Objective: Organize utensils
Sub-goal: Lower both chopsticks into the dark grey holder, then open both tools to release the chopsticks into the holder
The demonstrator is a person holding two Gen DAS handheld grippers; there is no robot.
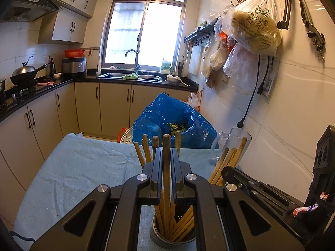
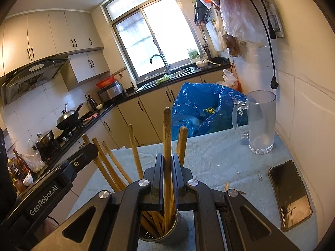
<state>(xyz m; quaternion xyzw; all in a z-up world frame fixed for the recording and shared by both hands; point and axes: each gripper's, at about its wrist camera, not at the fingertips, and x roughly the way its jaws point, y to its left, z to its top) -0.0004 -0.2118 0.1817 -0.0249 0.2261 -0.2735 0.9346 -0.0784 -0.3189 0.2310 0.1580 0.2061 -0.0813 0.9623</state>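
- Left gripper [image 1: 166, 161]: jaws clamped on one dark-tipped chopstick [image 1: 166, 167], held upright directly above the metal holder [image 1: 159, 237].
- Right gripper [image 2: 167, 165]: jaws clamped on one speckled chopstick [image 2: 167, 146], also upright over the metal holder [image 2: 178, 228].
- Both held chopsticks have their lower ends inside the holder; whether they touch its bottom cannot be told.
- Remaining chopsticks [image 2: 117, 163] stand in the holder, leaning outward from it in several directions.
- The holder stands on the worktop [image 1: 83, 167], which is covered by a light blue cloth.
- Glass mug [image 2: 260, 121]: upright, beyond the holder near the wall.
- Phone [image 2: 290, 194]: lying flat to the right of the holder.
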